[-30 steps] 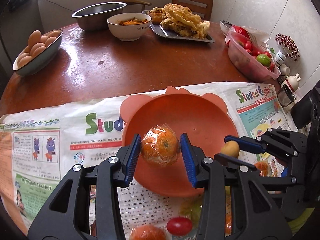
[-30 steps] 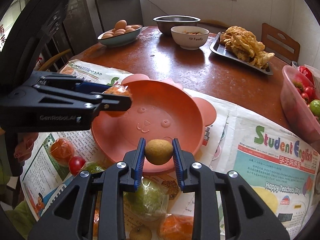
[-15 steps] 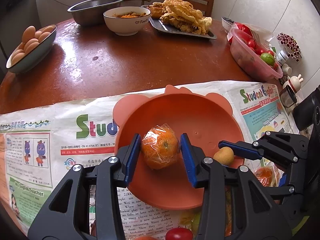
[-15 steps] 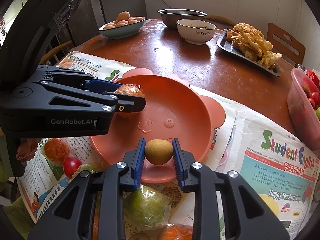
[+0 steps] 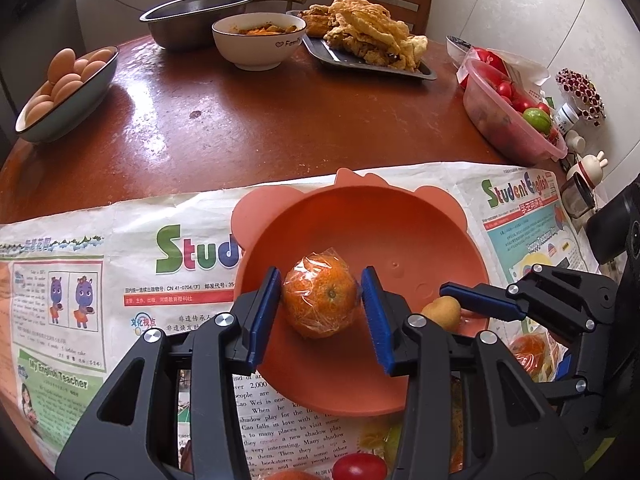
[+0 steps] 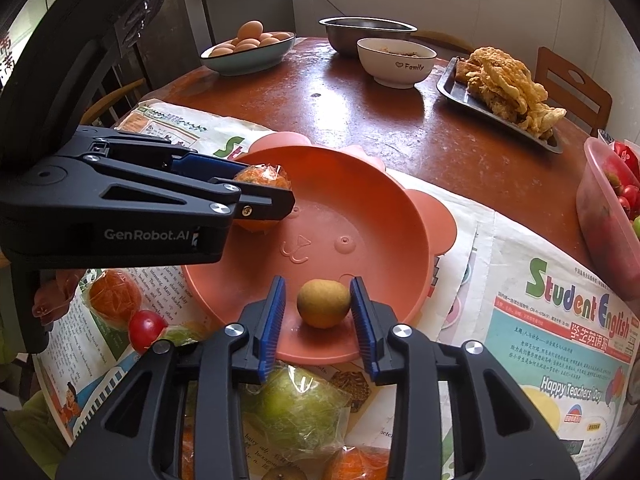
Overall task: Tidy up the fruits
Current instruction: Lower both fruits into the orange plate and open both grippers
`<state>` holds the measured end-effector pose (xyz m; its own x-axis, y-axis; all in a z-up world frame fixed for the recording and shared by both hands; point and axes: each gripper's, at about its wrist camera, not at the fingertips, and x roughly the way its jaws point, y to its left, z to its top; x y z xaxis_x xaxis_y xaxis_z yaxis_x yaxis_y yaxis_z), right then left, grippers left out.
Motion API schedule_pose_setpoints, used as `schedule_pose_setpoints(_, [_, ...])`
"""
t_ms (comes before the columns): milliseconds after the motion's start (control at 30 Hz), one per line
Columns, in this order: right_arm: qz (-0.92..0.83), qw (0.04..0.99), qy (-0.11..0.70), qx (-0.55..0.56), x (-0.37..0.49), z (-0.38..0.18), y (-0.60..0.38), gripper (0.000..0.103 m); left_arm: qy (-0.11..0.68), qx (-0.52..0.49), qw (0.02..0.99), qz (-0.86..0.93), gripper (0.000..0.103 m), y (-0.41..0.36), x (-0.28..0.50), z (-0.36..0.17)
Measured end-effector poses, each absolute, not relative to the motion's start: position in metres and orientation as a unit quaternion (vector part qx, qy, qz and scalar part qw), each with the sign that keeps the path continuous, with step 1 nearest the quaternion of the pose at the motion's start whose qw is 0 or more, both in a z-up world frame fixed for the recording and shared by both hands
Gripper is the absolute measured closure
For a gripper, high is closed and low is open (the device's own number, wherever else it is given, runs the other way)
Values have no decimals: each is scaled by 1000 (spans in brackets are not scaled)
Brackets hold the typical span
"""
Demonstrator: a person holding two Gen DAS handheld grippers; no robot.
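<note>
Right gripper (image 6: 318,312) is opening to drop my small brown fruit (image 6: 323,303) by the pink bowl's (image 6: 416,216) near edge, while left gripper (image 5: 322,308) hugs the wrapped orange (image 5: 320,296), which I should let go next.

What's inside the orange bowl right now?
In the orange bowl: a small yellow-brown fruit on its floor between the right gripper's opening jaws, and a plastic-wrapped orange gripped by the left gripper. Whether the orange touches the bowl is hidden.

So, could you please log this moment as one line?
left gripper: shut on wrapped orange | right gripper: opening, small yellow fruit released | pink bowl
</note>
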<state>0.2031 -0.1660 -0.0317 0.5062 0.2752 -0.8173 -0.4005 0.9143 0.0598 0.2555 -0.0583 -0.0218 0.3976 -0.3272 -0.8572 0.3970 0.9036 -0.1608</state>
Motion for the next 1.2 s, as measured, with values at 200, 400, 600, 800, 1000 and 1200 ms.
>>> schedule_pose_setpoints(200, [194, 869, 451, -68, 199, -29, -166, 56, 504, 33, 836, -215, 70, -55, 253, -22])
schedule_pose_setpoints(400, [189, 872, 447, -65, 197, -26, -169, 53, 504, 39, 836, -215, 70, -55, 251, -21])
schedule_pose_setpoints(600, [184, 876, 442, -62, 193, -22, -172, 51, 499, 36, 839, -213, 69, -53, 248, -17])
schedule_pose_setpoints(800, [181, 879, 436, -63, 188, -16, -174, 47, 494, 36, 843, -211, 64, -50, 247, -13])
schedule_pose_setpoints(1000, [171, 884, 431, -62, 183, -11, -177, 42, 489, 37, 847, -204, 53, -47, 242, -8])
schedule_pose_setpoints(1200, [155, 888, 430, -53, 181, -10, -186, 38, 481, 50, 853, -196, 44, -43, 236, -2])
